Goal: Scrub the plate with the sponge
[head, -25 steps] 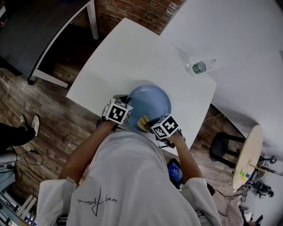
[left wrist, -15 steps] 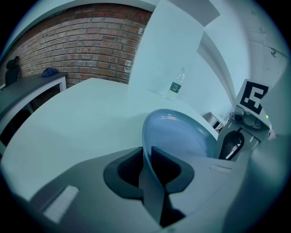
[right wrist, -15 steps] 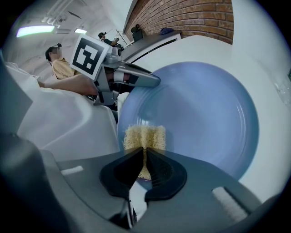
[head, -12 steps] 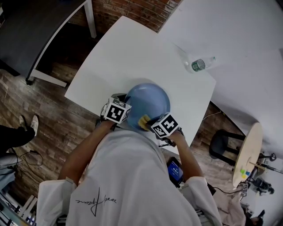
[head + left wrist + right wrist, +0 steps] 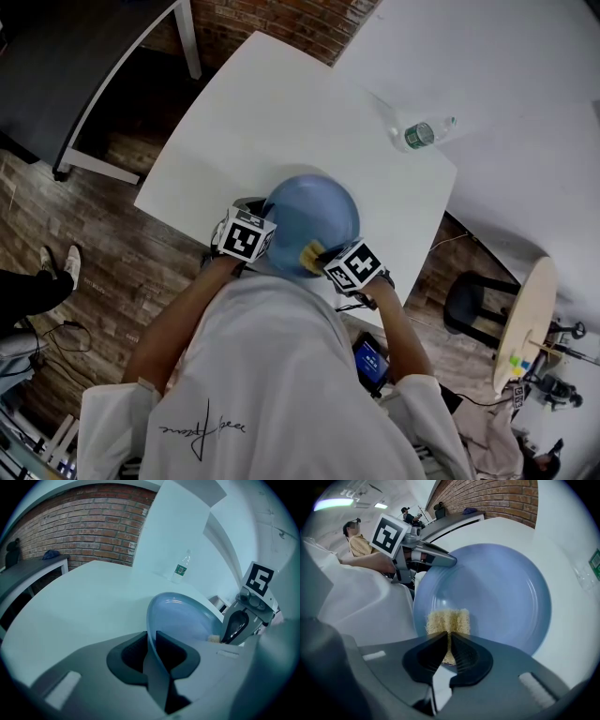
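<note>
Over the near edge of the white table (image 5: 281, 112), the head view shows the blue plate (image 5: 314, 216) between both tools. The left gripper (image 5: 265, 239) is at its left rim and the right gripper (image 5: 321, 255) at its near side with a yellow sponge (image 5: 308, 253). A water bottle (image 5: 419, 134) lies well apart. In the left gripper view, the jaws are clamped narrowly on the tilted plate's rim. In the right gripper view, the jaws pinch the sponge, which presses against the plate's face.
</note>
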The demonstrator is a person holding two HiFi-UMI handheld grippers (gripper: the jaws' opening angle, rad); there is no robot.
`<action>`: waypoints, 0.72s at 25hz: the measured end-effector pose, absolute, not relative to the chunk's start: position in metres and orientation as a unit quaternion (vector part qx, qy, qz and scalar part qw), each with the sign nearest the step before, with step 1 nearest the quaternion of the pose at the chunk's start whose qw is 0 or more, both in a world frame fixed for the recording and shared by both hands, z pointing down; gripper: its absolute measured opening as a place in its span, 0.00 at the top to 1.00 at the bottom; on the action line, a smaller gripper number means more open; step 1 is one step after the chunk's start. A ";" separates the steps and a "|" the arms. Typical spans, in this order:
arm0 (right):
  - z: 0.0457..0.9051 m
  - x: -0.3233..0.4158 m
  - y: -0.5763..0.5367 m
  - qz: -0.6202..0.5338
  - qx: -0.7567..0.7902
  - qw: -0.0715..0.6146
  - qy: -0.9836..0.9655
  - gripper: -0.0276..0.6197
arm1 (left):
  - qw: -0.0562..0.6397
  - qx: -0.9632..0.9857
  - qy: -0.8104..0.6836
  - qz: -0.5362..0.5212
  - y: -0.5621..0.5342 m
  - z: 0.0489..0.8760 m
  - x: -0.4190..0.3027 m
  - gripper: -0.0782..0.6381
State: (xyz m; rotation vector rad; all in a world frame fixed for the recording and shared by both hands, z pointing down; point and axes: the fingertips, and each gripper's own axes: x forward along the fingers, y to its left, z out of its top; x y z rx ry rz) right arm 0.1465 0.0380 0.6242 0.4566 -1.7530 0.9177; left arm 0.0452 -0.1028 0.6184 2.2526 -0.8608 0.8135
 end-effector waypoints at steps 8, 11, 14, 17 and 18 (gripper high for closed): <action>0.626 0.158 0.034 0.371 0.205 0.540 -0.727 0.91 | 0.293 0.846 -0.323 0.305 -0.102 0.619 0.045 0.79; 0.626 0.161 0.031 0.361 0.203 0.548 -0.727 0.91 | 0.294 0.846 -0.323 0.305 -0.103 0.619 0.045 0.79; 0.626 0.167 0.027 0.349 0.207 0.559 -0.723 0.91 | 0.294 0.846 -0.323 0.306 -0.103 0.618 0.045 0.79; 0.626 0.171 0.025 0.347 0.212 0.560 -0.722 0.91 | 0.292 0.847 -0.323 0.306 -0.102 0.618 0.045 0.79; 0.626 0.173 0.023 0.345 0.217 0.561 -0.720 0.91 | 0.292 0.847 -0.323 0.306 -0.102 0.618 0.045 0.79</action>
